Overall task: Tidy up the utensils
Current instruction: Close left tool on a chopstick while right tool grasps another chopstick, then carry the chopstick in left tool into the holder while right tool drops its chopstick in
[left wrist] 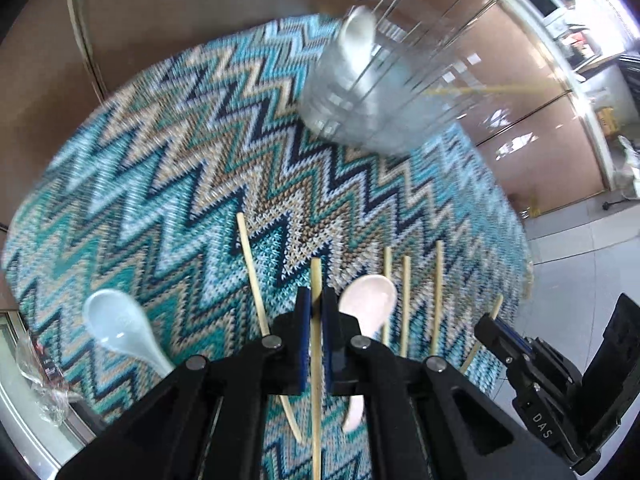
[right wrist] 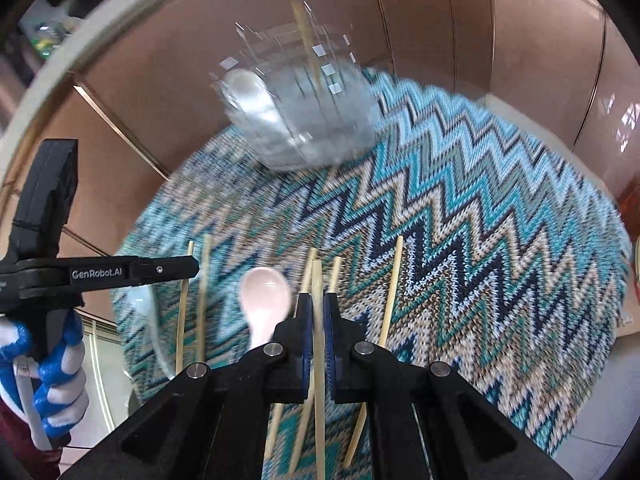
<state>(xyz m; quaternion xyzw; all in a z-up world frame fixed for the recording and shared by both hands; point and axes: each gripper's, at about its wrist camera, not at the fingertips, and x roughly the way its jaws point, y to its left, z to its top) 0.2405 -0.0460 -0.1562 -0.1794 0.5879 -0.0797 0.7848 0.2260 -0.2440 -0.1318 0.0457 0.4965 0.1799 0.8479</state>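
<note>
My left gripper [left wrist: 316,296] is shut on a pale wooden chopstick [left wrist: 316,272], lifted above the round zigzag mat [left wrist: 180,152]. My right gripper [right wrist: 317,300] is shut on another chopstick [right wrist: 317,276]. On the mat lie a pink spoon [left wrist: 370,300] [right wrist: 266,292], a pale blue-white spoon [left wrist: 116,328] and several loose chopsticks [left wrist: 252,272] [right wrist: 392,288]. At the mat's far edge stands a clear glass holder [left wrist: 360,92] [right wrist: 304,120] with a white spoon [right wrist: 244,88] and a chopstick [right wrist: 306,36] in it.
The mat lies on a brown table [left wrist: 168,12]. The right gripper [left wrist: 496,328] shows low on the right in the left wrist view. A gloved hand [right wrist: 60,380] holds the left gripper [right wrist: 172,269] at the left edge. Crumpled clear plastic [left wrist: 44,380] sits beside the mat.
</note>
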